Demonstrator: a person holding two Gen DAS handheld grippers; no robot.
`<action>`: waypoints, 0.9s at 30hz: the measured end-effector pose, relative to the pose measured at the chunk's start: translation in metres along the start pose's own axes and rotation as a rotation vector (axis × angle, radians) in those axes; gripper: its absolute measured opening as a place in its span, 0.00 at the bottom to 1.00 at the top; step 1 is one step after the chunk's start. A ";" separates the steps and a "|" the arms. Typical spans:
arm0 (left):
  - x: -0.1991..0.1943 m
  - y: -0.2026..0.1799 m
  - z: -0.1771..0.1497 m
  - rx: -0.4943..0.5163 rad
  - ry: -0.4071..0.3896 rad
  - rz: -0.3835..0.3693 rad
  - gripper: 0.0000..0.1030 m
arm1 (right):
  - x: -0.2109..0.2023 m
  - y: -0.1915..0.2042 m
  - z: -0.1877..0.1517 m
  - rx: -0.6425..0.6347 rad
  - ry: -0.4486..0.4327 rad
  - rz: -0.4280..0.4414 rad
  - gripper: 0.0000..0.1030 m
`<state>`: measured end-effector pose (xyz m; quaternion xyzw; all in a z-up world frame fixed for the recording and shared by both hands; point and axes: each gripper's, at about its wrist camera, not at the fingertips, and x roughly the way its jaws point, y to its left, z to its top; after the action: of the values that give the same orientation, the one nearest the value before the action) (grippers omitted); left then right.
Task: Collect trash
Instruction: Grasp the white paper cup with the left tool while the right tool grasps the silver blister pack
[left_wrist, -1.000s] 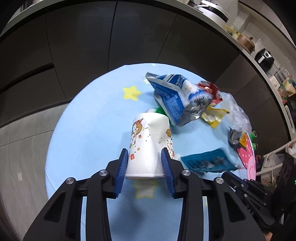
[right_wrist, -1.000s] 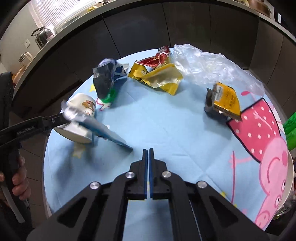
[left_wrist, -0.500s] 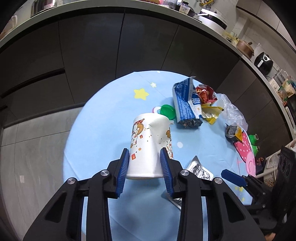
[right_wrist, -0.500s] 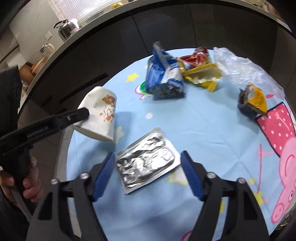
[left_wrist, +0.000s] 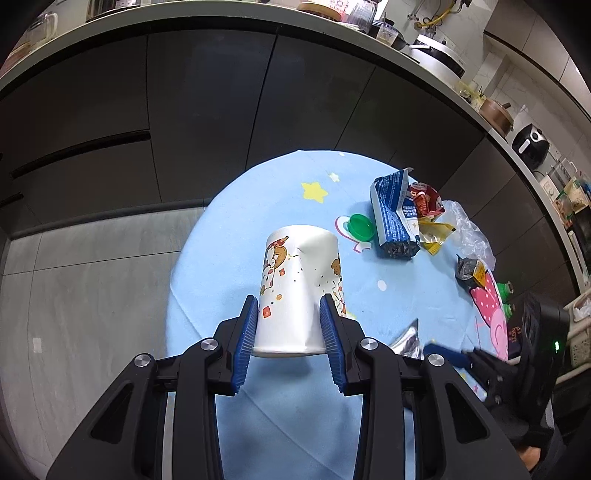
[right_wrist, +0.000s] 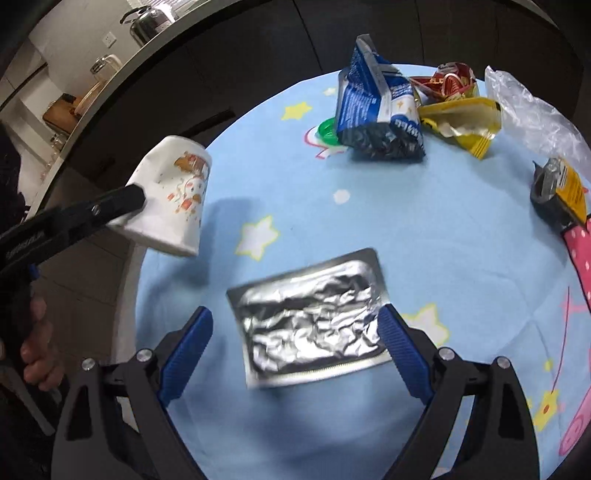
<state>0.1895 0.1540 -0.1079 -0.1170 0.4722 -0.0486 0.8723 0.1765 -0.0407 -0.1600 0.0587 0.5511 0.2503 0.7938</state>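
Clamping paper cup (contents unseen)

Round table under a light blue cloth with stars and a pink cartoon pig. Near the far edge: blue snack bag, green lid just beside it, red wrapper, yellow wrapper, clear plastic bag. At the right edge, a dark and yellow packet. Toward the near edge, a crinkled silver foil pouch.

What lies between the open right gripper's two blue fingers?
The crumpled silver foil packet lies flat on the blue tablecloth between them, ungripped; the right wrist view shows it.
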 end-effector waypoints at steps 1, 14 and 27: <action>-0.002 0.001 0.000 -0.006 -0.003 -0.003 0.32 | -0.003 0.003 -0.007 -0.013 0.021 0.025 0.88; -0.015 0.006 -0.012 0.005 0.006 -0.022 0.32 | -0.003 0.033 0.006 -0.493 0.019 0.014 0.94; -0.008 -0.001 -0.013 0.012 0.005 -0.002 0.33 | 0.005 0.015 -0.013 -0.459 0.060 0.011 0.85</action>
<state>0.1747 0.1521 -0.1079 -0.1119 0.4741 -0.0525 0.8717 0.1607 -0.0280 -0.1634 -0.1280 0.5028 0.3751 0.7682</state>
